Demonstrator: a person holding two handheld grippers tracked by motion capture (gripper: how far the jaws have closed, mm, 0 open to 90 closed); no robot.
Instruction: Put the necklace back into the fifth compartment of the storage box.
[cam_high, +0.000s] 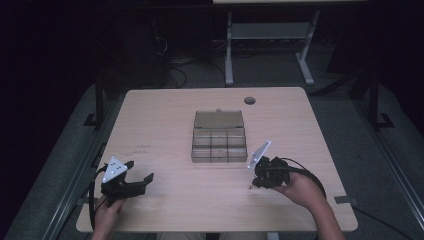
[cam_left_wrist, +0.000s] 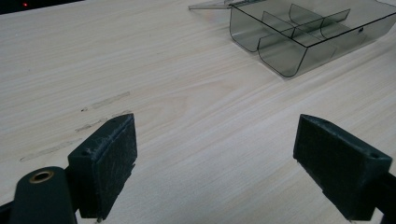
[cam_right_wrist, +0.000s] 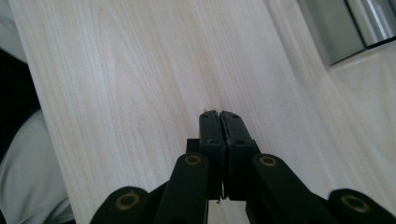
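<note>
Right gripper (cam_right_wrist: 218, 113) above desk (cam_high: 150, 115) near its front-right corner, jaws pressed together; tiny pale item at tips (cam_right_wrist: 205, 110), cannot tell if really pinched

Left gripper (cam_left_wrist: 215, 154) near front-left corner, jaws wide apart, nothing between

Clear compartment box (cam_high: 219, 142) at desk centre, lid open toward far edge

Risks: tiny item can slip from tips during lift and be lost on pale wood; right gripper passing close can push light box
</note>
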